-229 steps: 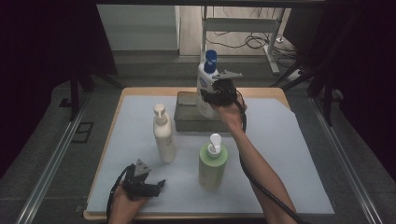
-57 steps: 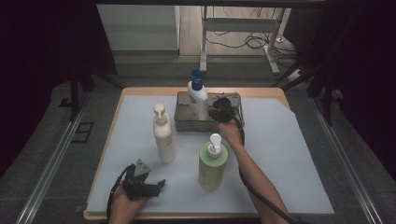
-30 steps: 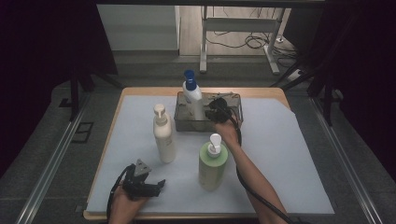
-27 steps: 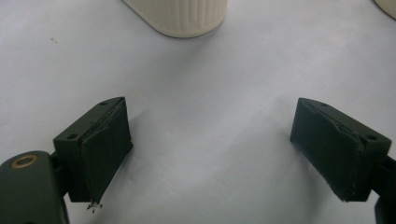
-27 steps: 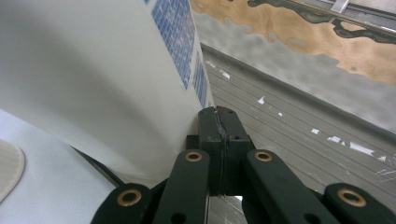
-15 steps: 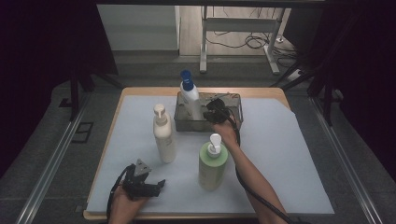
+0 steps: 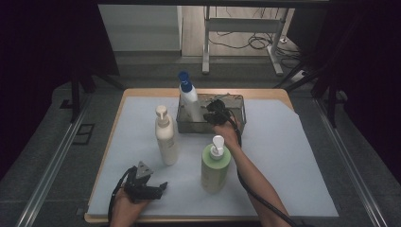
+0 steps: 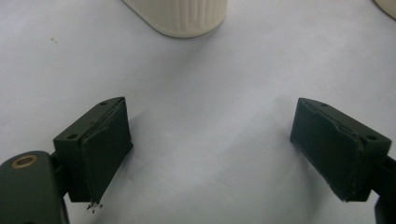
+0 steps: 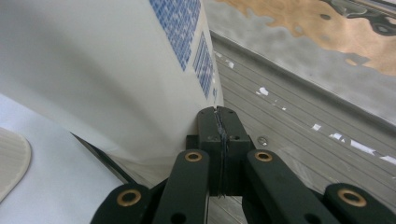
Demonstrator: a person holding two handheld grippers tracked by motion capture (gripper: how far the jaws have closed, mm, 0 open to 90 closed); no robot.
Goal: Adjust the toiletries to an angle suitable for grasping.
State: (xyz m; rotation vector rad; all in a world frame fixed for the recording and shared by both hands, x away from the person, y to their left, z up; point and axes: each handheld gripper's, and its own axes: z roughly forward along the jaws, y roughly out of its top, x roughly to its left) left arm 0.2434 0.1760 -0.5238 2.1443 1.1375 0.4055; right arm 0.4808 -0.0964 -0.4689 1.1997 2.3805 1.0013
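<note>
**One bottle leaning in the tray, nudged by a closed tool**

One white bottle with a blue cap [image 7: 188, 100] stands at the left end of the metal tray [image 7: 236, 102] at the back of the bench [image 7: 293, 156]. Its long axis runs near upright, cap uppermost and tipped slightly toward the left rear. The right tool [image 7: 213, 108] has its jaws pressed together with nothing between them, tips against the bottle's lower side, as the right gripper view shows [image 9: 218, 116]. To settle the bottle well, I would push low and gently, so it stands up rather than topples over the tray wall. The left tool [image 7: 150, 187] rests on the bench, jaws spread apart and empty [image 8: 212, 156].
</note>
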